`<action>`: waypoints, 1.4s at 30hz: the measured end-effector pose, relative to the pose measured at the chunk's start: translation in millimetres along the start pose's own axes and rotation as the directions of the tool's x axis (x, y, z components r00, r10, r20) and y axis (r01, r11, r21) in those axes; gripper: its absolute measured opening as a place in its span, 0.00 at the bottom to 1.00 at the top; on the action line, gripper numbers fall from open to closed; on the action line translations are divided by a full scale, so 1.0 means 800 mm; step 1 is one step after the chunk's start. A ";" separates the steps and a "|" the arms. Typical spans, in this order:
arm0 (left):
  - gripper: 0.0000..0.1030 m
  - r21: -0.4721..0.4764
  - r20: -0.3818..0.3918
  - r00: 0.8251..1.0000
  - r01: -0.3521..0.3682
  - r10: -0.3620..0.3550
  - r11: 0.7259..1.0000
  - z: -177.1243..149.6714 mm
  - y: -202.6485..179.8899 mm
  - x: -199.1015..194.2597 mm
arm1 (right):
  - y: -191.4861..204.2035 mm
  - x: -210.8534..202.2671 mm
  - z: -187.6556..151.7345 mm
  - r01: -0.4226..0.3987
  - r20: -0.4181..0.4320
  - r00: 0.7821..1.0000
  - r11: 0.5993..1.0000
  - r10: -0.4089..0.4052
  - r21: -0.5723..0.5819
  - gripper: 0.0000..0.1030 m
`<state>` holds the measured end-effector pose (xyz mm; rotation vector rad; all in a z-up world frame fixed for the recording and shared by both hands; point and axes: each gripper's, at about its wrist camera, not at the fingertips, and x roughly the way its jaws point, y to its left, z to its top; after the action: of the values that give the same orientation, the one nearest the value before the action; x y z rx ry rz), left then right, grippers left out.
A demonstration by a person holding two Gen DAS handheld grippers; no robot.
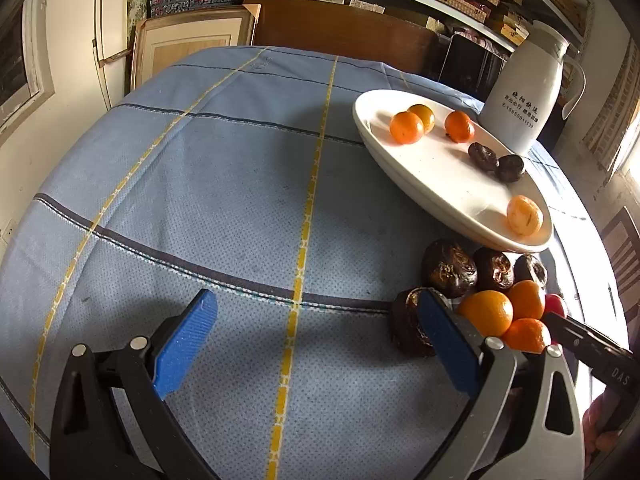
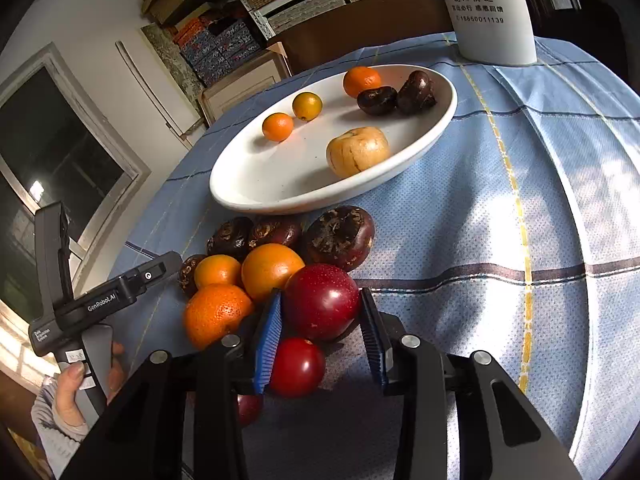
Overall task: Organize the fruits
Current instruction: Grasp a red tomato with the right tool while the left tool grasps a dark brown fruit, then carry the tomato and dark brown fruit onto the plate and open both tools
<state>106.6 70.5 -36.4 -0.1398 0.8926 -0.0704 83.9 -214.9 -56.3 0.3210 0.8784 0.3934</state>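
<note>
A white oval plate (image 2: 248, 196) holds three small oranges, two dark brown fruits (image 2: 376, 100) and a tan fruit (image 2: 357, 151); it also shows in the left wrist view (image 1: 420, 184). In front of it lies a pile of dark fruits, oranges (image 2: 270, 268) and red fruits. My right gripper (image 2: 322, 310) has its jaws on both sides of a dark red plum (image 2: 322, 300), touching it. A red tomato (image 2: 298, 366) lies just below. My left gripper (image 1: 316, 312) is open and empty over the cloth, its right finger beside a dark fruit (image 1: 404, 328).
A white thermos jug (image 2: 488, 8) stands behind the plate, also in the left wrist view (image 1: 524, 92). The table has a blue checked cloth (image 1: 240, 160). Shelves and boxes stand behind the table.
</note>
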 end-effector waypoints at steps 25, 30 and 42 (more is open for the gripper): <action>0.95 0.167 0.050 0.995 -0.092 0.084 0.982 -0.001 -0.022 -0.001 | -0.029 -0.010 0.006 0.005 0.028 1.000 0.996 -0.007 0.094 0.37; 0.93 0.216 0.053 0.992 -0.123 0.114 0.969 0.005 -0.038 0.011 | -0.028 -0.010 0.005 0.009 0.023 1.000 0.995 -0.011 0.095 0.37; 0.39 0.201 0.010 0.998 -0.062 0.062 0.978 0.009 -0.034 0.024 | -0.029 -0.007 0.006 0.011 0.024 1.000 0.995 -0.013 0.102 0.37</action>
<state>124.1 42.3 -42.8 0.0763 0.8803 -0.1017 88.6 -238.3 -59.3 0.4135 0.8775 0.3333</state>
